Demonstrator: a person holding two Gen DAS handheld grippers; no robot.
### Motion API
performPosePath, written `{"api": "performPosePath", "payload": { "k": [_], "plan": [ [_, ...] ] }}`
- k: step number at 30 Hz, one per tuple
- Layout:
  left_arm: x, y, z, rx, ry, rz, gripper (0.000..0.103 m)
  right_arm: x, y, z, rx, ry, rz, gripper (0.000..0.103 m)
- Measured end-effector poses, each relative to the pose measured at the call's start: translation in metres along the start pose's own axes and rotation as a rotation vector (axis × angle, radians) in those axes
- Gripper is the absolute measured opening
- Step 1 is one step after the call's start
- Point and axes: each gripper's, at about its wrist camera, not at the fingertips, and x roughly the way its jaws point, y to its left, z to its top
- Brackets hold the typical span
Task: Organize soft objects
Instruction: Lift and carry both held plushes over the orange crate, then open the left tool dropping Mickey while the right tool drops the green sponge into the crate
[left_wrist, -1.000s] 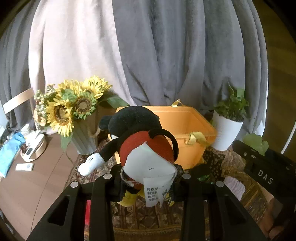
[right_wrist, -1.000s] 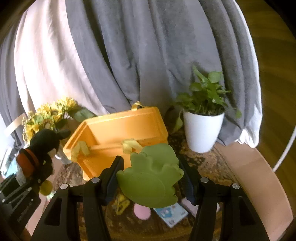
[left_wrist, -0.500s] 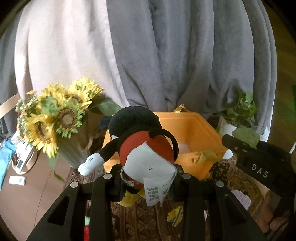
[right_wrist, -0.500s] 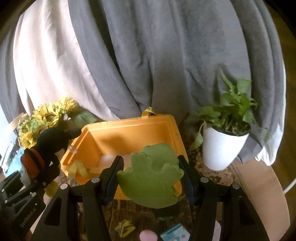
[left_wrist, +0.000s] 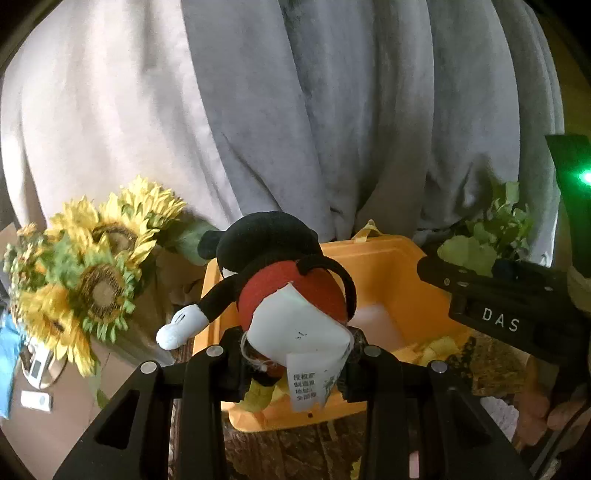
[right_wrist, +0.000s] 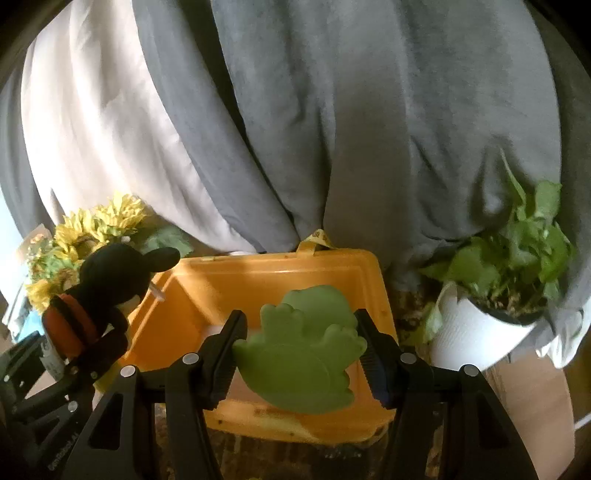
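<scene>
My left gripper (left_wrist: 291, 360) is shut on a black, red and white mouse plush toy (left_wrist: 280, 280) with a white label, held above the near left edge of an open orange bin (left_wrist: 402, 266). My right gripper (right_wrist: 301, 349) is shut on a flat green soft toy (right_wrist: 306, 354), held over the same orange bin (right_wrist: 258, 280). The plush (right_wrist: 107, 284) and left gripper show at the left of the right wrist view. The right gripper's black body (left_wrist: 506, 299) shows at the right of the left wrist view.
A vase of sunflowers (left_wrist: 92, 266) stands left of the bin. A white pot with a green plant (right_wrist: 498, 295) stands to its right. Grey and white curtains (right_wrist: 332, 129) hang behind. A patterned cloth (left_wrist: 303, 450) covers the table under the bin.
Both grippers have moved forward and over the orange bin with their toys still held. The bin now looks larger and lies under both toys.
</scene>
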Motion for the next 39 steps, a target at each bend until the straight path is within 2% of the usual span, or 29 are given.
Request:
{"api": "performPosePath", "payload": {
  "k": [5, 17, 19, 21, 22, 26, 28, 32, 39],
  "plan": [
    [0.02, 0.001, 0.008, 0.05, 0.018, -0.002, 0.035, 0.024, 0.004, 0.008, -0.048, 0.04, -0.009, 0.06],
    [0.083, 0.013, 0.011, 0.028, 0.186, -0.099, 0.037, 0.056, 0.008, 0.017, -0.116, 0.056, -0.049, 0.06],
    [0.091, 0.013, 0.01, 0.021, 0.218, -0.121, 0.04, 0.057, 0.006, 0.017, -0.104, 0.061, -0.05, 0.061],
    [0.095, 0.013, 0.007, 0.0, 0.245, -0.144, 0.056, 0.059, 0.003, 0.016, -0.082, 0.076, -0.042, 0.062],
    [0.096, 0.012, 0.006, -0.003, 0.249, -0.142, 0.058, 0.058, 0.002, 0.016, -0.075, 0.08, -0.043, 0.062],
    [0.082, 0.008, 0.007, 0.009, 0.201, -0.104, 0.069, 0.052, -0.001, 0.013, -0.069, 0.07, -0.059, 0.068],
    [0.074, 0.006, 0.008, 0.014, 0.175, -0.089, 0.07, 0.048, -0.002, 0.012, -0.058, 0.064, -0.06, 0.07],
    [0.057, 0.008, 0.007, -0.004, 0.144, -0.066, 0.079, 0.034, -0.003, 0.011, -0.03, 0.042, -0.056, 0.077],
    [0.021, 0.014, 0.005, -0.032, 0.083, 0.018, 0.091, 0.005, 0.006, 0.005, -0.026, -0.001, -0.059, 0.083]
  ]
}}
